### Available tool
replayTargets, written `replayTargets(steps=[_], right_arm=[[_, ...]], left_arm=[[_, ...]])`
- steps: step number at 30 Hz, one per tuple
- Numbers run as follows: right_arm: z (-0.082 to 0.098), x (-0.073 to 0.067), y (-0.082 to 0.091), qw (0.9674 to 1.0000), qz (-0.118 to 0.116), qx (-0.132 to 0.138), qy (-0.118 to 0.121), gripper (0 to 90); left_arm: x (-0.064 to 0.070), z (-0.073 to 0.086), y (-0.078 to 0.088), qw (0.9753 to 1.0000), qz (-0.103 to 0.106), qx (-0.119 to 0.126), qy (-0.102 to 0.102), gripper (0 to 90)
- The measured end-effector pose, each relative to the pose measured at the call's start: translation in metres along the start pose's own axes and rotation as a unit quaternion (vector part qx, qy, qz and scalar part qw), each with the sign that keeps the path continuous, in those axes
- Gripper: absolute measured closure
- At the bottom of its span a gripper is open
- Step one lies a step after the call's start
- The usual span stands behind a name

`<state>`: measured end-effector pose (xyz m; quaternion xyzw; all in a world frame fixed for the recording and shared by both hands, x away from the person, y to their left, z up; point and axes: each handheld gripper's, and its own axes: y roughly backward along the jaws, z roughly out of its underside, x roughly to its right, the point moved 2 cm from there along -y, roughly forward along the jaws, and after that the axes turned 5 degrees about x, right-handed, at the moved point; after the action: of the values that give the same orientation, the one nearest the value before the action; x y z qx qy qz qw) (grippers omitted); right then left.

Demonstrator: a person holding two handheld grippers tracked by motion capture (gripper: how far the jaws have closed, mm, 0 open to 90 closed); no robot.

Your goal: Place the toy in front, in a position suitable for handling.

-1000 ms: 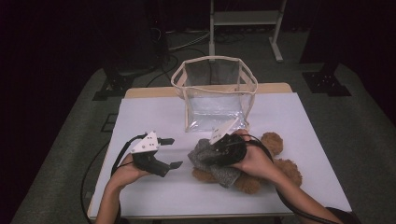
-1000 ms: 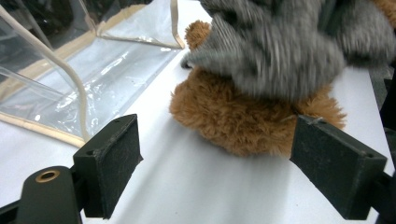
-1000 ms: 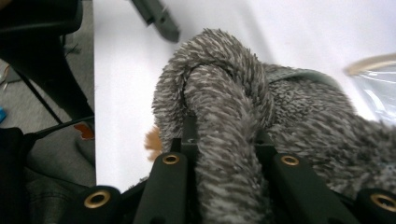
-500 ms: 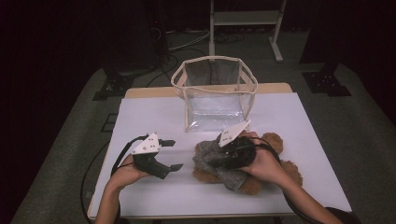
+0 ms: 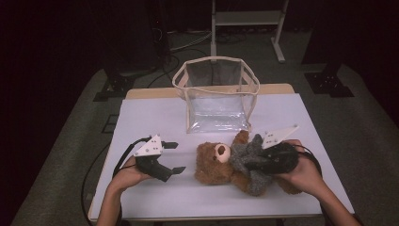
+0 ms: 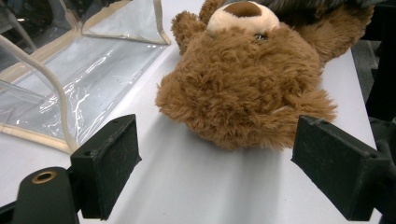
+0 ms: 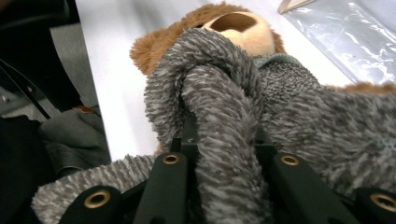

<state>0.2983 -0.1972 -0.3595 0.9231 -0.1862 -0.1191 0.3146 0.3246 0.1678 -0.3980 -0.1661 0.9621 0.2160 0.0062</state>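
- Fingers of our right gripper [image 5: 251,162] were clamped on the bear's grey sweater [image 5: 244,157] in the high view, while those of our left gripper [image 5: 175,157] stood apart with nothing between them, just left of the bear [image 5: 219,162]. It lay on the table [image 5: 150,117], head toward the left gripper, in front of the clear bag [image 5: 217,101], which stood upright and apart from it.
- From the left gripper view, we saw both black pads [image 6: 109,163] spread wide and bare, resting low over the white top. The bear's [image 6: 243,88] head lay just beyond them, snout up, not touching either pad. The bag [image 6: 88,70] sat off to the left.
- From the right gripper view, we saw the jaws pinched tight on a thick fold of sweater [image 7: 224,135] rising between them. The bear's snout [image 7: 238,28] showed past the fold, and the bag's plastic [image 7: 345,37] lay at upper right.
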Motion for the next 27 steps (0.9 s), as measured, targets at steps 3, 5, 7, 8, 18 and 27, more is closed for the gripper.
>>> replayTargets(steps=[3,5,7,8,18,27], right_arm=[[0.004,-0.001,0.018,0.9998,0.013,0.011,-0.006,74.1],[0.004,-0.001,0.025,0.9997,0.018,0.014,-0.005,74.1],[0.003,0.000,0.044,0.9990,0.034,0.027,-0.007,74.1],[0.003,0.001,0.047,0.9989,0.037,0.028,-0.007,74.1],[0.004,0.009,0.002,0.9999,0.011,0.001,-0.006,74.1],[-0.005,-0.008,-0.032,0.9994,-0.032,-0.007,0.012,74.0]], left_arm=[[0.001,-0.001,-0.002,1.0000,0.003,0.000,-0.003,14.0],[0.002,-0.001,-0.002,1.0000,0.004,0.000,-0.004,14.0],[0.002,-0.003,-0.002,1.0000,0.005,0.000,-0.008,14.0],[0.003,-0.003,-0.003,1.0000,0.005,0.003,-0.006,14.0],[0.003,-0.002,-0.005,0.9999,0.010,0.001,-0.006,13.9],[0.004,-0.002,-0.006,0.9998,0.015,-0.003,-0.009,13.5]])
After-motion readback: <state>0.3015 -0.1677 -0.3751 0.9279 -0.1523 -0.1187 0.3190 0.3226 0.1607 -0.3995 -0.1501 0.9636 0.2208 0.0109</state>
